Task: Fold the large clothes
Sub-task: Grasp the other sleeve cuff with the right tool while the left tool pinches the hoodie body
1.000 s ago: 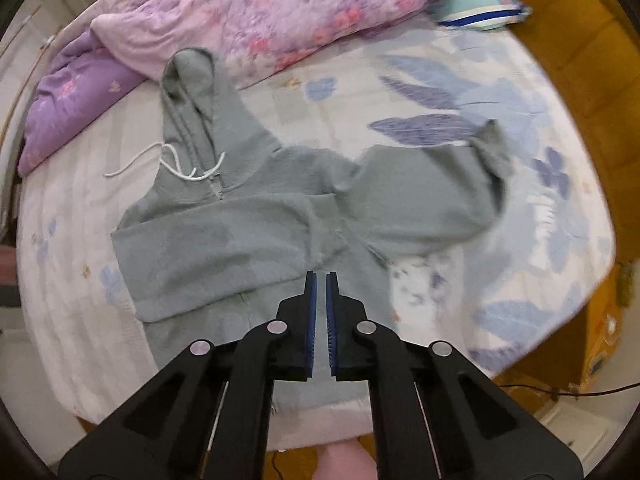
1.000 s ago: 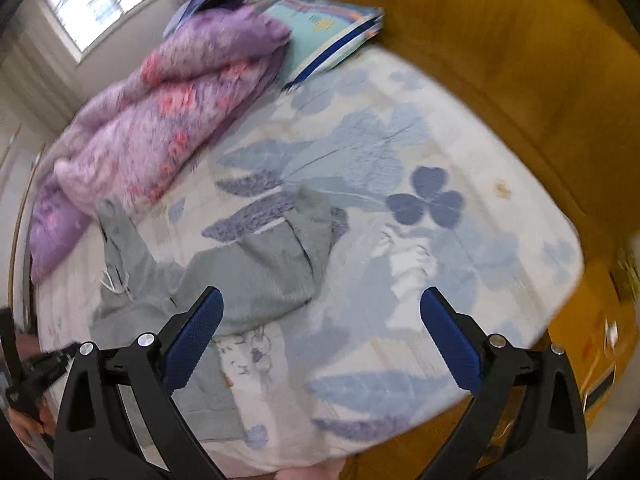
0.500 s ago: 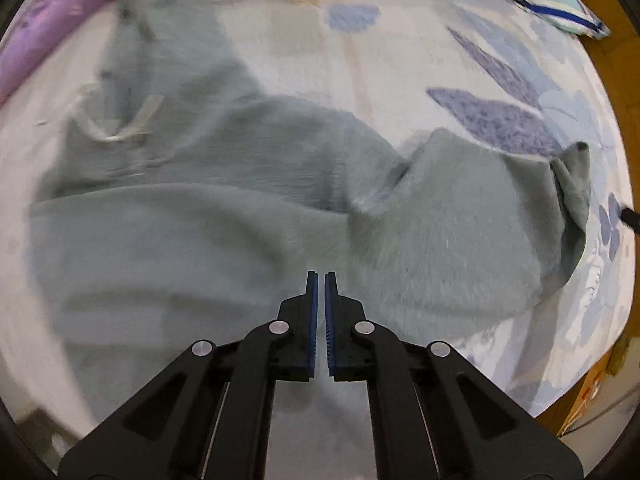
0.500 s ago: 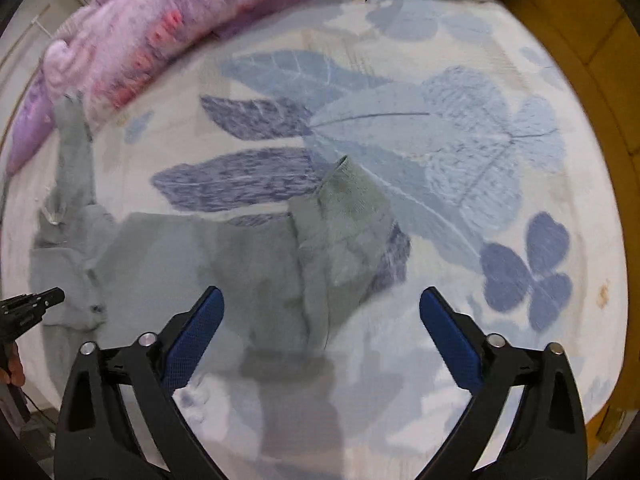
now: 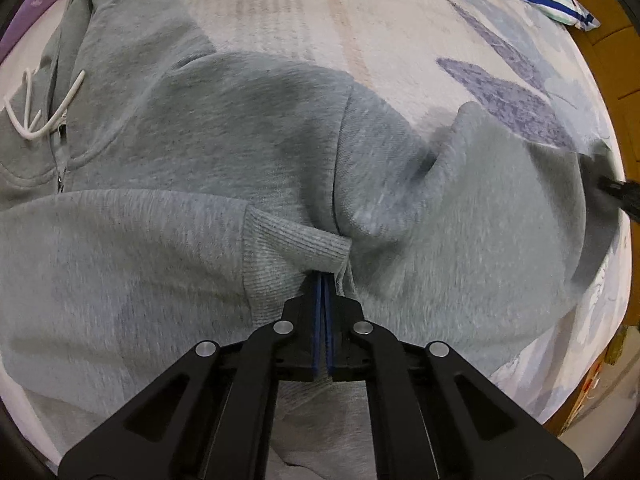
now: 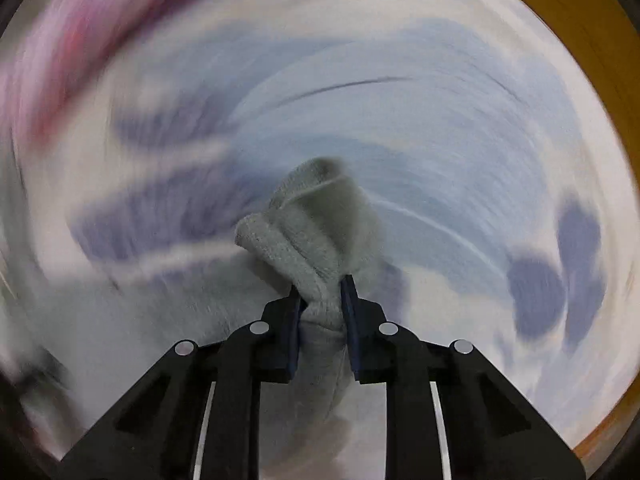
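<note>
At the far left of the left wrist view, the white drawstring [image 5: 38, 114] lies looped beside the zipper of the grey hoodie [image 5: 224, 140], whose hood runs up toward the purple quilt [image 5: 24, 8]; the garment is spread on the floral bedsheet [image 5: 400, 28], front up, with one sleeve already laid across the chest so its ribbed cuff [image 5: 288, 256] ends near the middle. A second ago this camera looked down on the whole hoodie from well above; now the left gripper [image 5: 323, 280] has come low, its tongs pressed together with the tips touching the lower edge of that cuff. No cloth shows between the blue pads, so it seems to be pinning the fabric rather than pinching it. Further right, the other sleeve [image 5: 500, 208] is bunched and rising off the sheet, and at the right edge a dark tip of the other tool shows. A second ago the right gripper [image 6: 320, 300] hung spread over the bed; now its tongs pinch the second cuff [image 6: 304, 240], and the heavy blur around it suggests a fast swing. In my judgement the second sleeve fold is under way, with the body folds still to come.
</note>
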Tool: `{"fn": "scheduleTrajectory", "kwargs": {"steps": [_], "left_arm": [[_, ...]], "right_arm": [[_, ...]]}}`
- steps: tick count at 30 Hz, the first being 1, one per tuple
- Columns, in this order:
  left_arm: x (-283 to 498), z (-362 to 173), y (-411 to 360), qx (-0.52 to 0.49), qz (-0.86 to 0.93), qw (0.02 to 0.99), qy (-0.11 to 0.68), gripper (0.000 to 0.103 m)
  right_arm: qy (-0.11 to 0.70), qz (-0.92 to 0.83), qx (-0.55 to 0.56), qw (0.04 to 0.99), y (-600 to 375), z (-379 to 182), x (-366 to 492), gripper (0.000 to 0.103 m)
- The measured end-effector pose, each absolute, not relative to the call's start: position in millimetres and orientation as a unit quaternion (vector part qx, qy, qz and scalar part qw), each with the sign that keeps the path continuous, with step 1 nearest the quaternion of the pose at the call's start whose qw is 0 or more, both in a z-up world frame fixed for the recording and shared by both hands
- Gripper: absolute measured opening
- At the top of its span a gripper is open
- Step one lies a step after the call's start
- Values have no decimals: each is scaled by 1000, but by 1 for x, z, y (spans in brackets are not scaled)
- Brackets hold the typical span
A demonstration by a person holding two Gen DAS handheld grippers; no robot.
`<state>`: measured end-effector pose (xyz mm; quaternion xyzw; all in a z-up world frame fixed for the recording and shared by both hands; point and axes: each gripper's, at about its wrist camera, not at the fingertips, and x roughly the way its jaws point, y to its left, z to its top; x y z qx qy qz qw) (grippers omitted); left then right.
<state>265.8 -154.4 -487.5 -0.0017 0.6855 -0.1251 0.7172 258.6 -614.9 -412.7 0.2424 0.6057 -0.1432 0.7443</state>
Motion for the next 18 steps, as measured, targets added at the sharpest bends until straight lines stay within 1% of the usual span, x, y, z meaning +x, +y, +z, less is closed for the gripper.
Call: {"fn": "scheduleTrajectory", "kwargs": {"steps": [3, 4, 6, 7, 9, 10, 11, 12, 13, 14, 16, 17, 18], "left_arm": [[267, -488, -156, 6, -121, 717, 687, 3], [269, -486, -159, 5, -119, 716, 687, 3], [271, -487, -163, 6, -121, 717, 687, 3], [271, -487, -163, 5, -123, 717, 687, 3], [273, -488, -168, 1, -124, 716, 687, 3], [274, -489, -167, -3, -125, 717, 686, 3], [274, -489, -167, -5, -126, 717, 685, 3], [275, -490, -166, -7, -126, 718, 684, 3], [275, -490, -165, -11, -124, 719, 684, 3], [275, -491, -164, -14, -122, 719, 684, 3], [272, -490, -157, -12, -122, 720, 683, 3], [272, -490, -156, -11, -122, 720, 684, 3], [272, -490, -156, -10, -125, 720, 683, 3]], "right_arm": [[596, -181, 341, 704, -663, -425, 217, 19], [596, -190, 371, 686, -675, -435, 207, 21], [575, -184, 455, 655, -695, -459, 187, 21], [565, -179, 474, 651, -698, -462, 184, 21], [553, -168, 496, 648, -703, -464, 184, 26], [544, -152, 504, 653, -702, -461, 187, 47], [530, -134, 512, 662, -700, -456, 190, 75], [519, -123, 513, 672, -696, -451, 193, 84], [522, -128, 498, 680, -691, -448, 198, 87], [536, -144, 468, 688, -685, -447, 204, 83], [542, -155, 435, 702, -676, -447, 211, 80], [539, -163, 426, 708, -673, -446, 211, 75], [537, -173, 415, 714, -672, -444, 209, 65]]}}
